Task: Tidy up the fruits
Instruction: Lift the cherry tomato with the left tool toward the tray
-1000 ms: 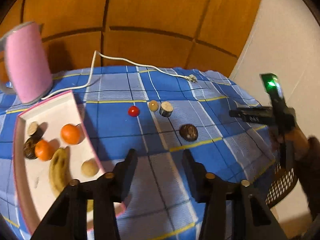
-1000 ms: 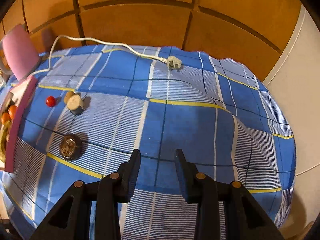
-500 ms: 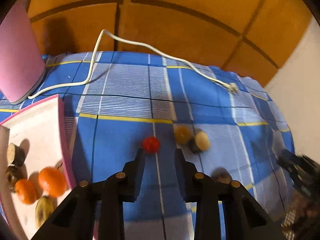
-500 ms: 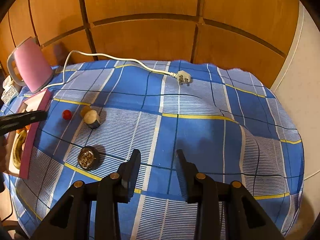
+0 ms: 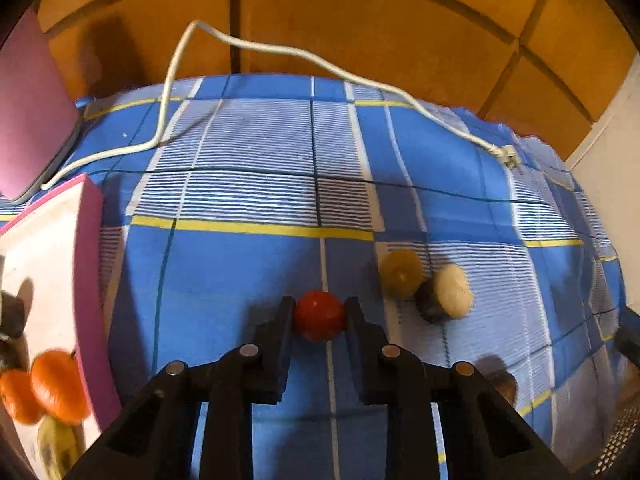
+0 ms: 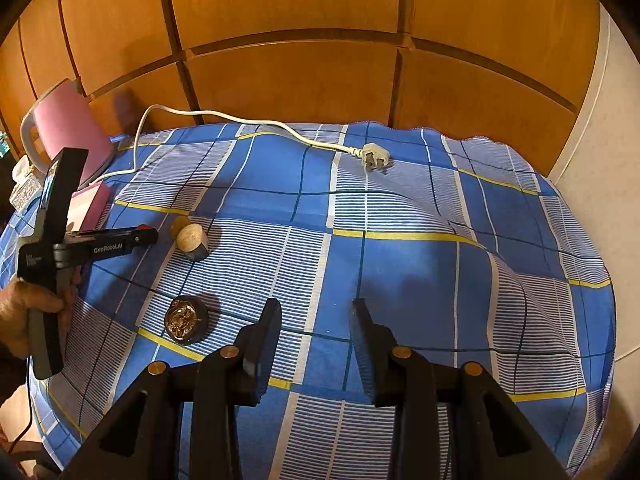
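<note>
While the left gripper (image 5: 320, 312) sits low over a blue checked tablecloth (image 5: 248, 272), its two black fingers (image 5: 276, 332) press against either side of a small red round fruit (image 5: 319, 315), which rests on the cloth between them. Just to the right of that fruit lies a yellowish round fruit (image 5: 401, 273), and touching it on its right is a short dark piece with a pale cut face (image 5: 448, 296). Nearer the right edge of the left wrist view, a dark brown fruit (image 5: 503, 386) is partly hidden behind the gripper body.

At the left edge stands a white tray with a pink rim (image 5: 90, 264). Inside it lie two orange fruits (image 5: 56, 386) touching each other, a banana (image 5: 56, 446) below them, and a dark piece (image 5: 12, 312) higher up, cut off by the frame.

A pink kettle (image 6: 66, 130) stands at the far left of the table, against a wooden panelled wall (image 6: 300, 40). Its white cord (image 6: 240, 122) runs across the cloth to a loose plug (image 6: 374, 157).

From the right wrist view, the right gripper (image 6: 316, 312) hovers above the cloth with its fingers spread wide and nothing between them. Well to its left lies a dark halved fruit with a golden, seedy inside (image 6: 186, 319), and farther back sits the pale-faced piece (image 6: 192, 241). The person's left hand (image 6: 28, 312) grips the left tool's handle.
</note>
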